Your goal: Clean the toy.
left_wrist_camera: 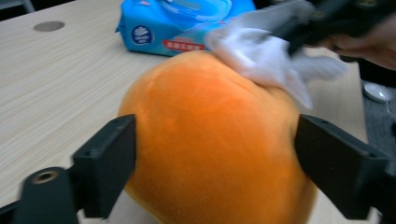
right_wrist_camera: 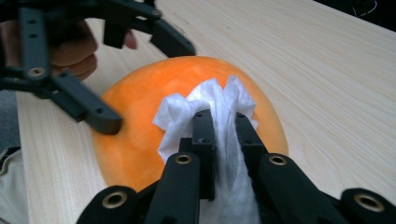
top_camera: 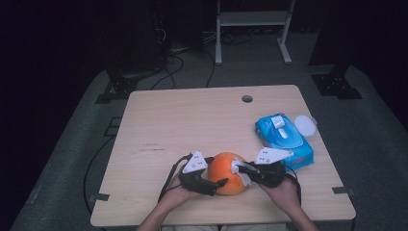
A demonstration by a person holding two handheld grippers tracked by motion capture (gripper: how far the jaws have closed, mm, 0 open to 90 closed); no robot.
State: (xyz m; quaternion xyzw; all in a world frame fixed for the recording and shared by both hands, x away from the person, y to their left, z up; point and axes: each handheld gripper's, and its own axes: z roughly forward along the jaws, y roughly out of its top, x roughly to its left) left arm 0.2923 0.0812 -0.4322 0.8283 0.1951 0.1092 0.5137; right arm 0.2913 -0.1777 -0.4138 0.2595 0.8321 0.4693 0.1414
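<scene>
An orange plush ball [top_camera: 230, 174] rests on the wooden table [top_camera: 192, 125] near its front edge. My left gripper [left_wrist_camera: 215, 135] stands astride it, one black jaw on each flank, and the plush is not dented there; its jaws look open. From the right, my right gripper [right_wrist_camera: 223, 116] is shut on a crumpled white wipe [right_wrist_camera: 210, 100] and holds it against the top of the ball [right_wrist_camera: 135, 126]. In the right gripper view the left gripper [right_wrist_camera: 152, 88] straddles the ball's far side. The wipe [left_wrist_camera: 261, 56] lies on the ball's upper right in the left gripper view.
A blue pack of wet wipes [top_camera: 284, 137] lies at the right of the table, just behind my right hand, with a round white lid [top_camera: 305, 125] beside it. A cable hole [top_camera: 247, 98] sits near the far edge. Dark floor and a metal stand lie beyond.
</scene>
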